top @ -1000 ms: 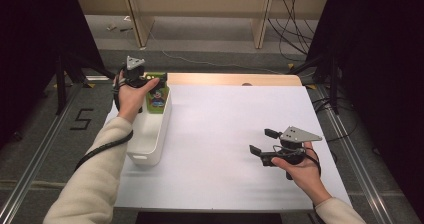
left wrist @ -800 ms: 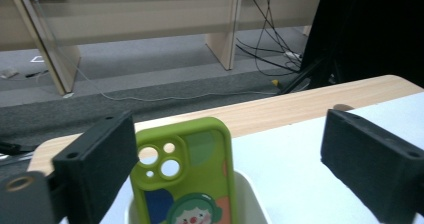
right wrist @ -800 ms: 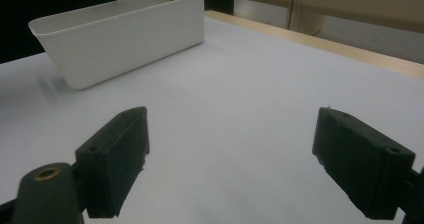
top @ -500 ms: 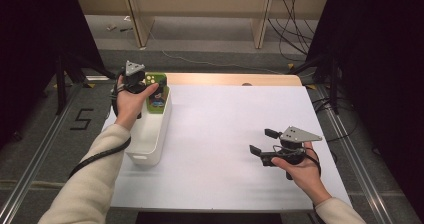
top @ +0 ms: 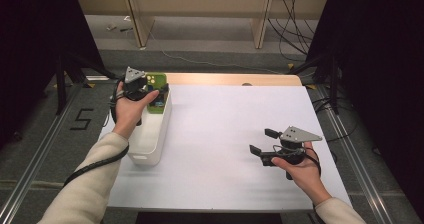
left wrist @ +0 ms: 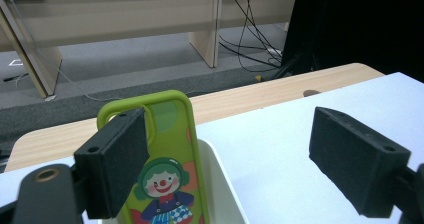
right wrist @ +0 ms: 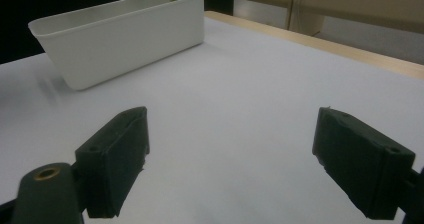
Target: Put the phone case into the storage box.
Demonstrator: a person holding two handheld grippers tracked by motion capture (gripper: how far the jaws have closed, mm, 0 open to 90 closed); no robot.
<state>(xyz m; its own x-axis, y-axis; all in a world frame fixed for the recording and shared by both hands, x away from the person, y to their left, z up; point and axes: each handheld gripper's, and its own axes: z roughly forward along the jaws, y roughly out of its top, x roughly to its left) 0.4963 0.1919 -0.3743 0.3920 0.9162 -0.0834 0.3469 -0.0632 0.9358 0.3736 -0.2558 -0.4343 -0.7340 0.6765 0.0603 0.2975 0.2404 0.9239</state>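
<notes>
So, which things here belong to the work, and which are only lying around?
Job:
- phone case, standing in the bin
- white bin
- left gripper, open beside the case

Lying about:
- right gripper, open over bare table
- cables on the floor

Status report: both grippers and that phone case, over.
Left gripper open, just closing some beside green phone case standing in white bin. Right gripper open, empty.

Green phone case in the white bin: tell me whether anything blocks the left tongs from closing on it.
Nothing visible does. The green phone case stands upright in the white bin, right beside one pad of the left tongs; the gap across to the other pad is free.
</notes>
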